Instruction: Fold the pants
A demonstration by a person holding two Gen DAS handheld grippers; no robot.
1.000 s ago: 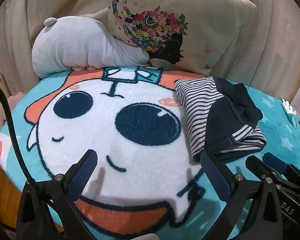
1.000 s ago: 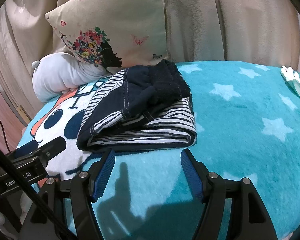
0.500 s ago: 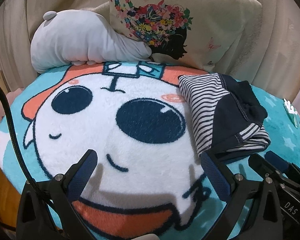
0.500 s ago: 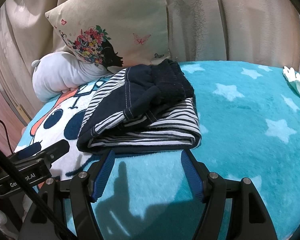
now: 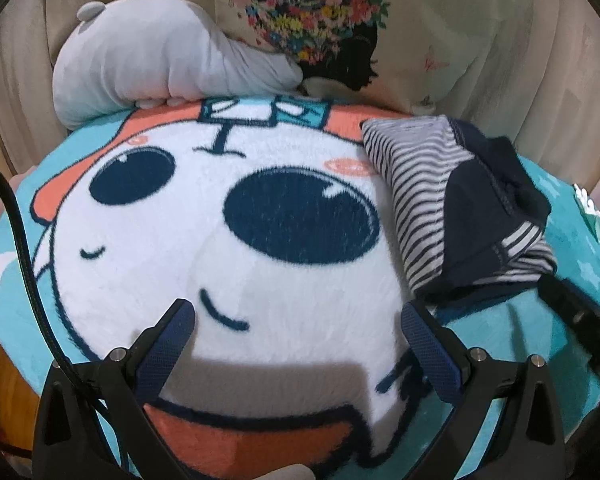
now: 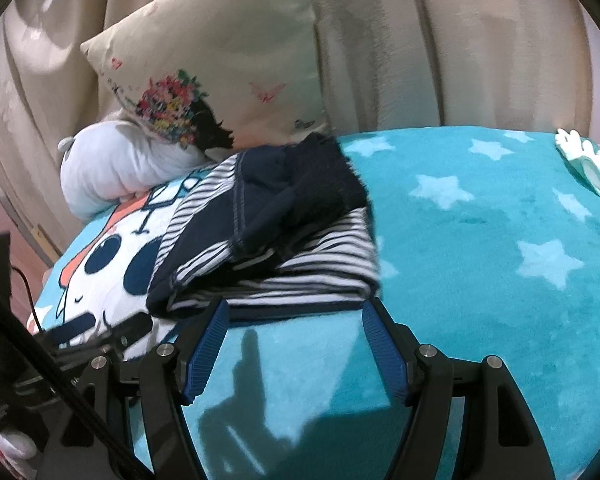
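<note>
Navy and white-striped, the pants [image 6: 268, 236] lie folded into a compact bundle on the teal blanket [image 6: 480, 280], straddling the edge of its big white cartoon face [image 5: 220, 260], with the dark navy part heaped on top of the striped layers. Right at the bundle's near edge sits the right gripper [image 6: 296, 334], its blue-padded jaws spread apart and holding nothing, the tips just at the cloth; whether they touch it I cannot tell. Off to the left, the left gripper [image 5: 300, 344] hovers over the cartoon face, jaws likewise wide apart and empty, the pants lying just beyond its right fingertip. Behind the bundle a cream pillow with a floral print [image 6: 220, 80] leans against beige curtains [image 6: 460, 48], and a pale grey plush [image 5: 160, 52] rests beside it on the blanket's far edge. A small white and teal object [image 6: 584, 160] lies at the blanket's far right.
</note>
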